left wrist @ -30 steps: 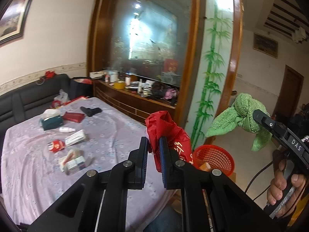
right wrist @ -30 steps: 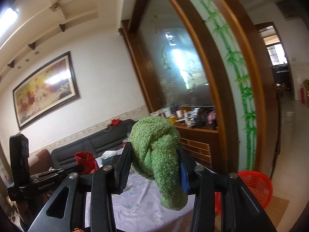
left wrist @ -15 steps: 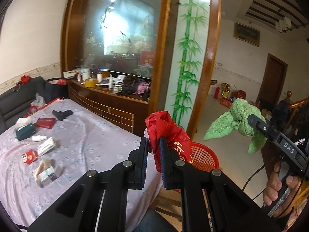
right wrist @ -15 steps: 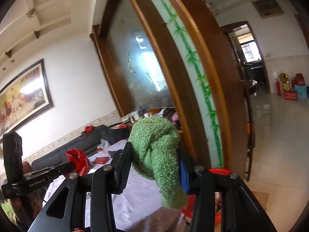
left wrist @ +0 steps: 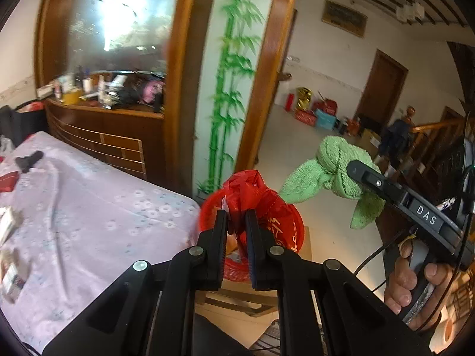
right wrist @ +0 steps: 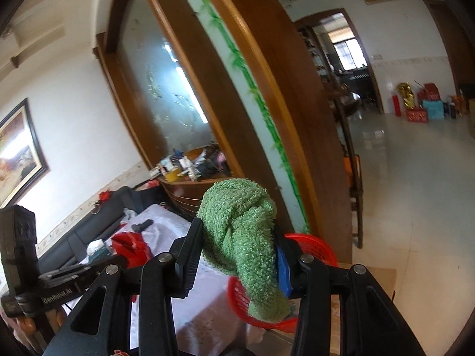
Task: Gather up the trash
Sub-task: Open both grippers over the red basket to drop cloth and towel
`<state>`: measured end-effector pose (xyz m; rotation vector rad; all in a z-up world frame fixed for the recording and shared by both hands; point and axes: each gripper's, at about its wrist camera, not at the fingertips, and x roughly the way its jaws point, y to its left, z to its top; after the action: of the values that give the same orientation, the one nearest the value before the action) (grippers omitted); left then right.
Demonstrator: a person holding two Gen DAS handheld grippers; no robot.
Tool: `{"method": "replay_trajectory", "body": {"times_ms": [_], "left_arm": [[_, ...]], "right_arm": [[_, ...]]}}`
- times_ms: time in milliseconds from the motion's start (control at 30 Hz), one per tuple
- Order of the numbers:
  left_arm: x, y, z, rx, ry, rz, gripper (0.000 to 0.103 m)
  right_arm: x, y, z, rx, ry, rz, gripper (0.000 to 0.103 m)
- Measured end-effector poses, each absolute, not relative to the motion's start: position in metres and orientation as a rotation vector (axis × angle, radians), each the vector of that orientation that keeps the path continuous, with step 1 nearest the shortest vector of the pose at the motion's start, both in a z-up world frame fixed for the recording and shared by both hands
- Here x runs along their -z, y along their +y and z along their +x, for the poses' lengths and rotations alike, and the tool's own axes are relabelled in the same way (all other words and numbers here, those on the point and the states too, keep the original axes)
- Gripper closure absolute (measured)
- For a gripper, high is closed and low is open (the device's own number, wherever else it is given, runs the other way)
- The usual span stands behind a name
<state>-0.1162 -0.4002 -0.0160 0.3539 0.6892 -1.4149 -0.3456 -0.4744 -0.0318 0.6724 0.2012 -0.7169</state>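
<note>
My left gripper (left wrist: 237,222) is shut on a crumpled red plastic bag (left wrist: 252,191) and holds it over a red mesh basket (left wrist: 292,234) that stands on cardboard beside the table. My right gripper (right wrist: 237,231) is shut on a knotted green towel (right wrist: 240,231), held in the air above the same basket (right wrist: 314,244). In the left wrist view the towel (left wrist: 329,172) hangs right of the bag, a little higher. The right wrist view shows the left gripper with the red bag (right wrist: 130,241) at lower left.
A table with a lilac floral cloth (left wrist: 89,207) lies to the left, with small boxes and a black object on it. A wooden partition with a bamboo panel (left wrist: 228,89) stands behind the basket. A cluttered wooden shelf (left wrist: 104,95) and tiled floor (right wrist: 400,178) lie beyond.
Both grippers have swung right, away from the table toward the red basket. The bag now sits over the basket. Both grips are unchanged.
</note>
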Motion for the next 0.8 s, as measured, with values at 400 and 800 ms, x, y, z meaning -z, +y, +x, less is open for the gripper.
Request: {"method": "replay_trajectory", "body": {"times_ms": [400, 800], "left_arm": [[0.092, -0.485, -0.124, 1.453, 0.833, 0.487, 0.091], [0.124, -0.502, -0.121, 1.453, 0.855, 0.525, 0.047]], "right_arm": [[0.086, -0.520, -0.335, 0.772, 0.284, 0.787, 0.057], [0.118, -0.550, -0.318, 0.749, 0.306, 0.882, 0.047]]}}
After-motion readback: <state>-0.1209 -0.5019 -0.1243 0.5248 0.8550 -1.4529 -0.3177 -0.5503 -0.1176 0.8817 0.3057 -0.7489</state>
